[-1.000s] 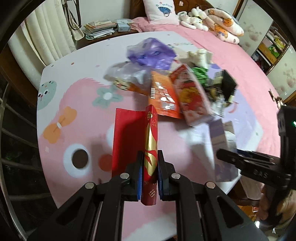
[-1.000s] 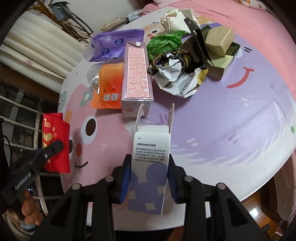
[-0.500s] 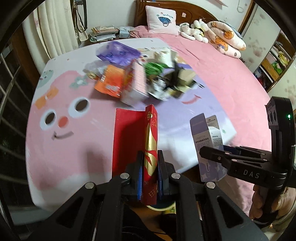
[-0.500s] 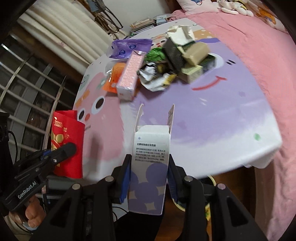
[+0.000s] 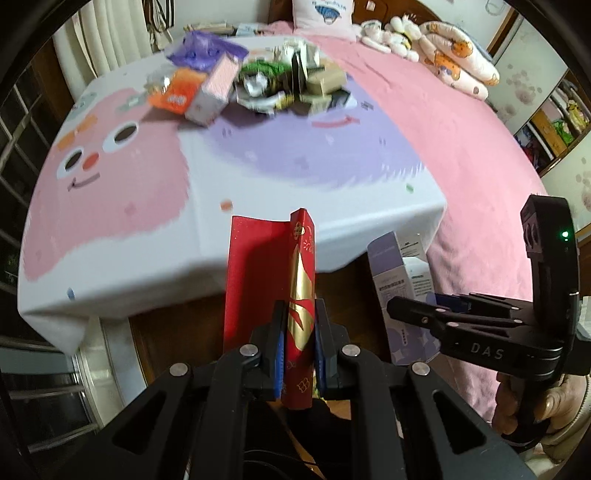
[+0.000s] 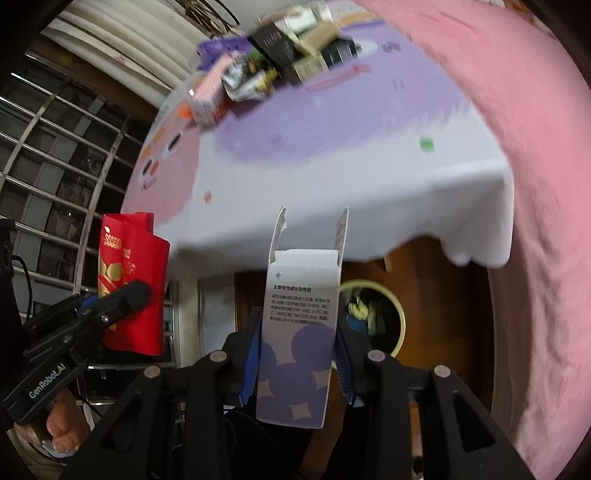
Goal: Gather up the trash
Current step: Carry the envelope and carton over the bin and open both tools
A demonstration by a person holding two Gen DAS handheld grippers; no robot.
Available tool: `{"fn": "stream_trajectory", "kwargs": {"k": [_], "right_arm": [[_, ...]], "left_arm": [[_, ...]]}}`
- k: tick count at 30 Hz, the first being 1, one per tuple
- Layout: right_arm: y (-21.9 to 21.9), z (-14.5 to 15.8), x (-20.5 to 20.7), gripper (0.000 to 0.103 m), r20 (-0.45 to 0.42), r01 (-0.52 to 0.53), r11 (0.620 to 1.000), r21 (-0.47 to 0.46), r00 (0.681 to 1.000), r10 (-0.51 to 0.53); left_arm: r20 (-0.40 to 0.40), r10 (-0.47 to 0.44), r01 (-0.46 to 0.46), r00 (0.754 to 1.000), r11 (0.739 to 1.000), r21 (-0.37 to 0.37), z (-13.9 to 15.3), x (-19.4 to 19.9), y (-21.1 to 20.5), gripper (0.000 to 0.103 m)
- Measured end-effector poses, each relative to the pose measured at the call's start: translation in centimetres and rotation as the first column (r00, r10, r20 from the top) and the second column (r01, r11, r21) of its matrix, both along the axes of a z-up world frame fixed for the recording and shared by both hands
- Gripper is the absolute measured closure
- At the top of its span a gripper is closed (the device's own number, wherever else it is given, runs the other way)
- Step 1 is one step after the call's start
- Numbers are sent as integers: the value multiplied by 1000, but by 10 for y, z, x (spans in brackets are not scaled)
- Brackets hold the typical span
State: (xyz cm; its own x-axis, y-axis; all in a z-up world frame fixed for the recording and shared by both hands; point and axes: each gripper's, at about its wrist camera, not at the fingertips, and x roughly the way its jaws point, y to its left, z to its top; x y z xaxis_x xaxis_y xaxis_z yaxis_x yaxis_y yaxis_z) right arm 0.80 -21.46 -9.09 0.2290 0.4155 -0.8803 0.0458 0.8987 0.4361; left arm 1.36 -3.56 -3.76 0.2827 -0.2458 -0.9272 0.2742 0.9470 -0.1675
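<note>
Two tools: "GenRobot.AI" [image 6: 107,310], "DAS" [image 5: 417,310] markings.

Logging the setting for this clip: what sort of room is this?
Most likely a bedroom at home: a bed with a pink cover, stuffed toys by the pillow, and a table with a cartoon cloth.

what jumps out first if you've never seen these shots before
Up front, the left gripper is clamped on a red and gold envelope, while the right gripper holds a white and purple carton with its top flaps open. Behind them sits a heap of wrappers and boxes at the far end of the cartoon-face tablecloth. Below the table edge, a yellow-rimmed bin shows in the right wrist view.
</note>
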Motion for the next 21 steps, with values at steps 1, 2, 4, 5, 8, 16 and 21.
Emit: {"fn": "stream_trajectory", "kwargs": {"k": [1, 2, 4, 5, 8, 16, 21], "right_arm": [[1, -7, -2, 68, -14, 4, 1000, 4, 1000, -4], [2, -16, -5, 68, -30, 7, 1000, 7, 1000, -7], [4, -31, -9, 67, -58, 11, 1000, 10, 998, -11], [6, -40, -11, 67, -73, 11, 1000, 8, 997, -10], [12, -71, -16, 67, -111, 10, 1000, -6, 994, -10], [22, -196, -13, 67, -192, 37, 997, -74, 980, -51], [23, -288, -13, 66, -243, 37, 991, -126, 968, -67]], "left_arm": [[-14, -2, 2, 1000, 1000, 2, -7, -3, -1, 92], [-27, -6, 6, 1000, 1000, 5, -14, -5, -2, 92], [-52, -15, 15, 999, 1000, 11, -30, -9, -3, 92], [-69, -19, 20, 997, 1000, 15, -40, -11, -5, 92], [-114, -29, 32, 993, 999, 19, -73, -10, -8, 92], [-201, -91, 97, 975, 995, 16, -205, -1, -22, 92], [-230, -124, 135, 965, 990, 33, -283, 6, -33, 91]]}}
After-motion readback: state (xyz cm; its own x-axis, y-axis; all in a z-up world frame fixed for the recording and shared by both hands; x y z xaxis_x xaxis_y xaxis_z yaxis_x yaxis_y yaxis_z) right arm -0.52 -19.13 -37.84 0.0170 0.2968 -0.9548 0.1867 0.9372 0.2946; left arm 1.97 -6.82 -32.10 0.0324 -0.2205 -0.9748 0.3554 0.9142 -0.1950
